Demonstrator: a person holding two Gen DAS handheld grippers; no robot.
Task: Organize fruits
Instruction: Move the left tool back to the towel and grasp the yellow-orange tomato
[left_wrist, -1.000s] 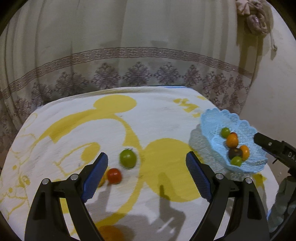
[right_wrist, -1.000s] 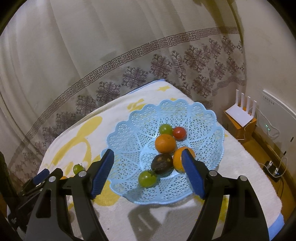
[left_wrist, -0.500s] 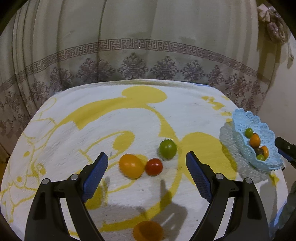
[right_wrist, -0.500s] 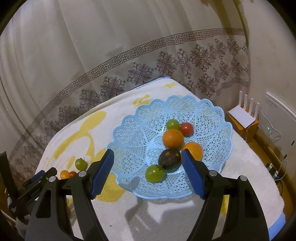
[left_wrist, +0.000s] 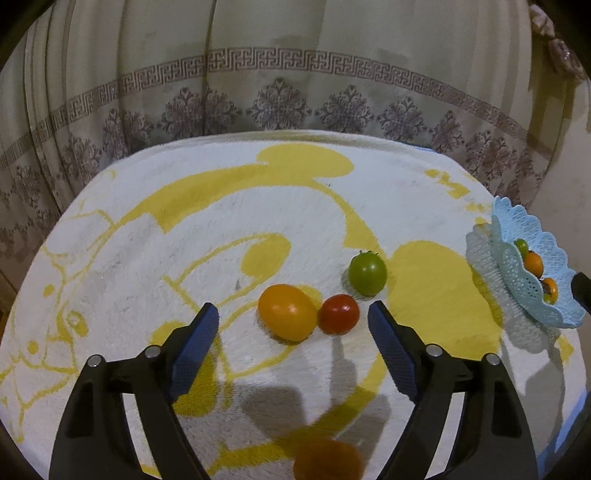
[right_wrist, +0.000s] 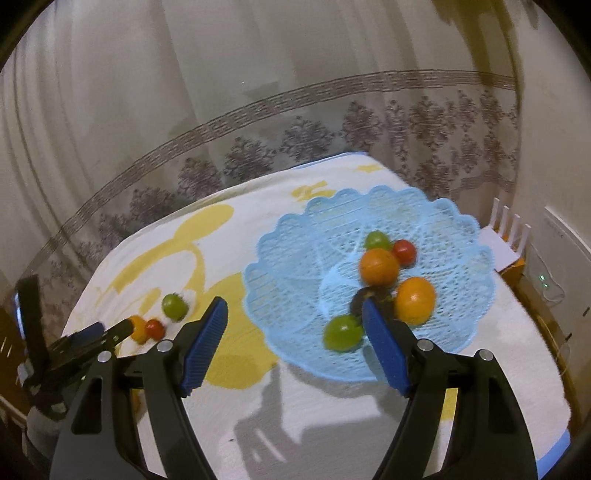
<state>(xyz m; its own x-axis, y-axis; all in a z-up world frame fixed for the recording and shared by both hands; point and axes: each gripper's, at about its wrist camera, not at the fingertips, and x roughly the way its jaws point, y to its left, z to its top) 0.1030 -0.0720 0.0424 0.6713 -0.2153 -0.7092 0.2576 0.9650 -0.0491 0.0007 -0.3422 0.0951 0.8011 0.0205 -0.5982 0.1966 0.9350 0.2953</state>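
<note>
Inside blue basket (right_wrist: 295, 258): six fruits (right_wrist: 378, 266)

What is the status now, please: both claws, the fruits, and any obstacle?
Left claw open, just been closing, nothing gripped. Right claw open, empty, before blue basket. Orange fruit, red tomato, green tomato loose on the cloth. No obstacle.

Orange fruit (left_wrist: 327, 459): I see it blurred, cut by the bottom edge.
Blue basket (left_wrist: 535, 295): edge-on, contents mostly hidden.
Dark fruit (right_wrist: 360, 300): partly behind my right gripper's finger (right_wrist: 384, 350).
Right view: motion-blurred.
</note>
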